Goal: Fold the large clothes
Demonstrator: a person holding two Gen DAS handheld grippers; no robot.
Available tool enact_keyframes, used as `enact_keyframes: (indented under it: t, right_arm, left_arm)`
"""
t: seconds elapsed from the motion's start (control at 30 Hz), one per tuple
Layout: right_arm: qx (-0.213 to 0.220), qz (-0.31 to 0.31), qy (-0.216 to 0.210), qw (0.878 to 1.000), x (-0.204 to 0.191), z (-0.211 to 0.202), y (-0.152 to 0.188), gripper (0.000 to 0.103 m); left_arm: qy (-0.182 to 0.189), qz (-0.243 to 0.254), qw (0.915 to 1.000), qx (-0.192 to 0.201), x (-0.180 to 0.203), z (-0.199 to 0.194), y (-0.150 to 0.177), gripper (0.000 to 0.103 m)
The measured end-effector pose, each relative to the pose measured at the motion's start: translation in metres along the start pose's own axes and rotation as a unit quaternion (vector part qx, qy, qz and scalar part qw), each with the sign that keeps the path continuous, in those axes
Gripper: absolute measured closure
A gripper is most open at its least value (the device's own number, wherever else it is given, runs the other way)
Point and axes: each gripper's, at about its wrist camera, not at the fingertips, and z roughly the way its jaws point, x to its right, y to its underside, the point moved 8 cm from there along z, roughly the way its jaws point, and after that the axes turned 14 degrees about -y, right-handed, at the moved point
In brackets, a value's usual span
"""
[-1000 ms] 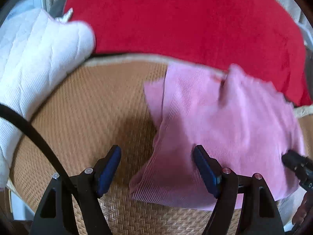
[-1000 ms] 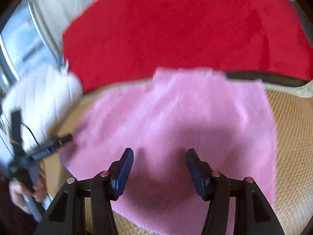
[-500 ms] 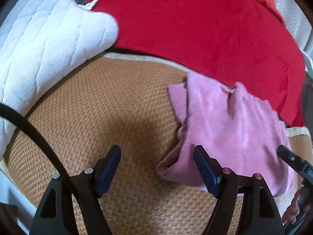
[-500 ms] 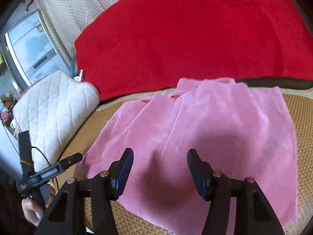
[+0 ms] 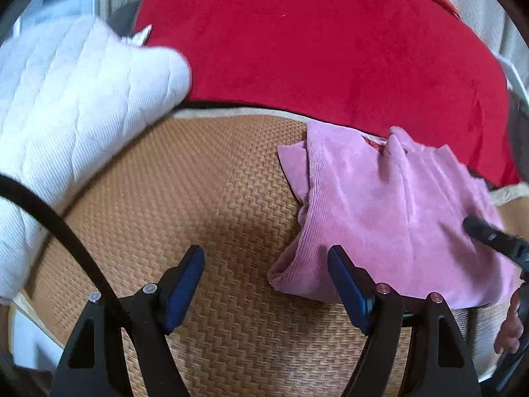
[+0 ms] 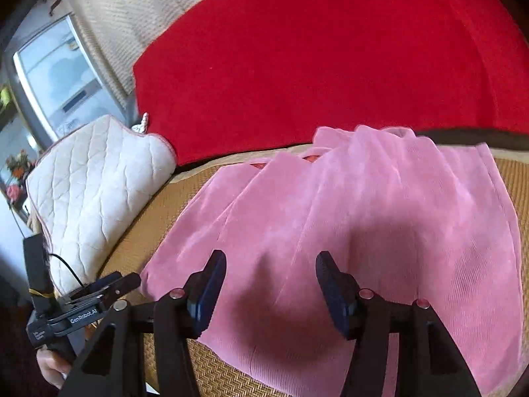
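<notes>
1. Looking past our left gripper [image 5: 264, 284], we see its blue-padded jaws standing apart with nothing between them, over bare weave; a second ago the pink cloth lay under its right finger, and now the gripper has backed off to the cloth's near-left corner, so that hand is released.
2. We find our right gripper [image 6: 271, 284] likewise unclenched and empty, hovering above the folded pink ribbed corduroy garment [image 6: 363, 218] without touching it; its view has pulled back, so more of the garment shows than before.
3. We judge that both hands have let go after a fold: the garment lies in a compact stack of layers, with lapped edges showing along its left side, and what remains is probably a last fold or a tidy-up of the creased far edge.
4. The garment rests on the right part of the woven tan rattan mat [image 5: 185, 192], its far edge reaching the mat's back border.
5. A white quilted cushion [image 5: 76, 112] lies over the mat's left edge, well apart from the garment.
6. Behind the mat's back border stands a large red plush cushion [image 5: 324, 49].
7. Farthest off, at the left, we make out a window [image 6: 62, 79] and pale textured curtain [image 6: 132, 16].
</notes>
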Motion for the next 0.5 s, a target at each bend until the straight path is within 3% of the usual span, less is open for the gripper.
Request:
enact_keyframes:
  t: [0.07,0.17,0.37,0.5]
  right_arm:
    - [-0.039,0.025,0.006,0.999,0.012,0.016,0.013,0.042]
    - [-0.03,0.012,0.001,0.999,0.008,0.009,0.01,0.042]
    - [0.025,0.01,-0.031,0.999,0.007,-0.011,0.002,0.042]
    - [0.065,0.001,-0.067,0.996,-0.011,-0.021,-0.01,0.042]
  left_arm:
    - [0.0,0.01,0.9999,-0.009,0.007,0.004,0.002,0.025]
    - [0.013,-0.001,0.9995,-0.027,0.01,0.011,0.003,0.025]
    - [0.042,-0.032,0.9982,-0.028,0.006,0.0,0.0,0.025]
    - [0.057,-0.083,0.9944,-0.031,-0.002,-0.008,0.012,0.025]
